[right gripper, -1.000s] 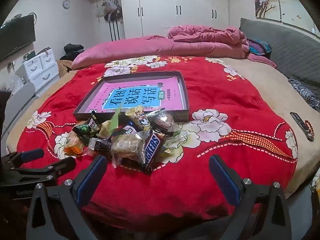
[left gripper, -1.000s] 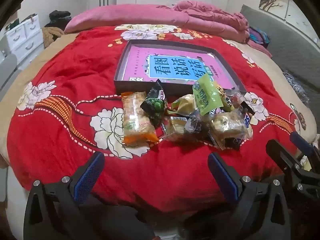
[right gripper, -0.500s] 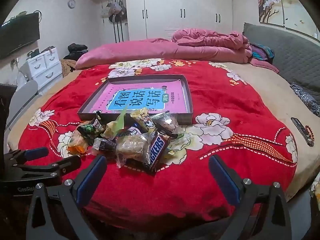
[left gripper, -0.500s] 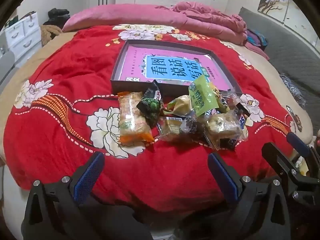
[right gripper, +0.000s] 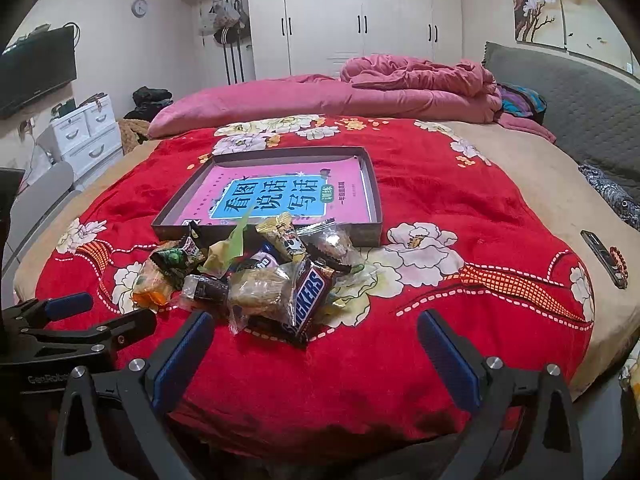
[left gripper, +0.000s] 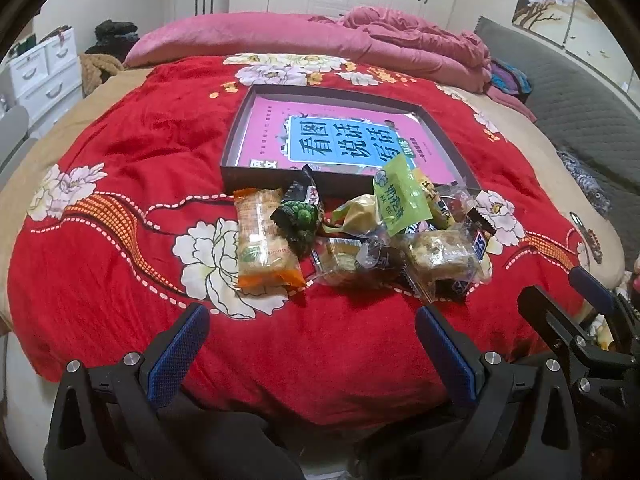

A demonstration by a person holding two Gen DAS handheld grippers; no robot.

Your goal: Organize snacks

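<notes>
A pile of wrapped snacks (left gripper: 360, 236) lies on the red floral bedspread (left gripper: 120, 152), just in front of a shallow dark box (left gripper: 240, 136) with a pink and blue printed bottom. The pile holds an orange-ended cracker pack (left gripper: 262, 240), a black and green bag (left gripper: 298, 216), a light green packet (left gripper: 398, 196) and a Snickers bar (right gripper: 308, 300). The box also shows in the right wrist view (right gripper: 372, 188). My left gripper (left gripper: 312, 340) is open and empty, short of the pile. My right gripper (right gripper: 316, 340) is open and empty, near the Snickers bar.
A pink quilt (right gripper: 360, 92) lies at the bed's far end. A grey headboard (right gripper: 580, 92) runs along the right. White drawers (right gripper: 84, 132) stand at the left. A dark remote and bead bracelet (right gripper: 606, 256) lie at the bed's right edge.
Both grippers have moved a little forward toward the bed and the snack pile. Both stay open. Nothing on the bed has moved.
</notes>
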